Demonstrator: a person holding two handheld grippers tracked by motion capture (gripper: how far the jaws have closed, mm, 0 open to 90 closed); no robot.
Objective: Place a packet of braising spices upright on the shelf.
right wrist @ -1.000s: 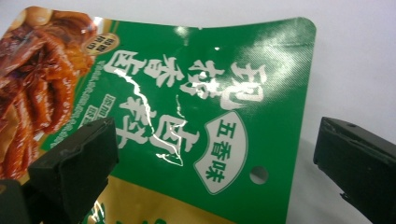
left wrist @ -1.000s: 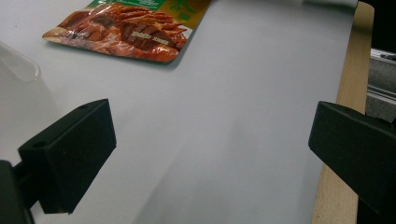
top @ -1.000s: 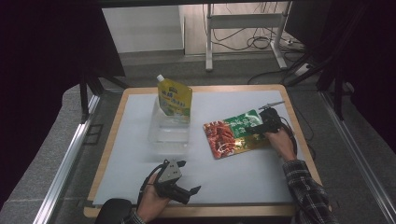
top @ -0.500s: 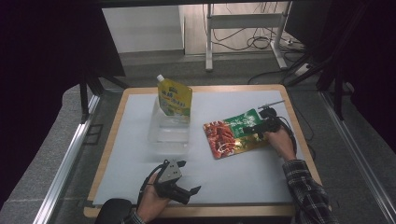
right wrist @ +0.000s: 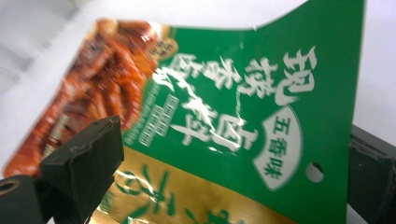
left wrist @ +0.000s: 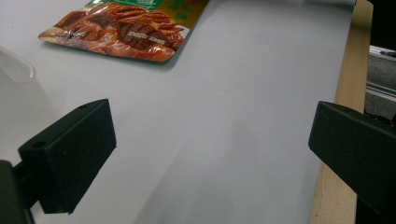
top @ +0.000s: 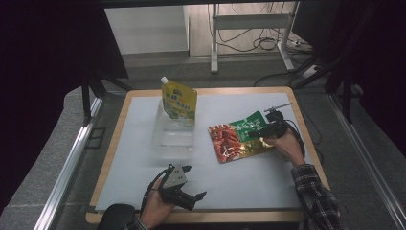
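Green-and-red glossy foil snack packet (top: 239, 138) lay between the right gripper's (top: 265, 130) wide jaws, which had just been closing; left gripper (top: 194, 184) hung open, empty.

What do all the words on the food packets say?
"现撈香卤" in big white letters on the green snack packet.
"五香味" in the white badge on the same packet.
Small print beside the big letters: too blurred to read.
Yellow spout pouch: lettering too small to read.

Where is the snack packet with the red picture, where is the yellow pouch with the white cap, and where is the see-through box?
snack packet (top: 239, 139), high view, on the middle of its printed face.
yellow pouch (top: 180, 103), high view, on its yellow front.
see-through box (top: 173, 139), high view, on its clear near part.
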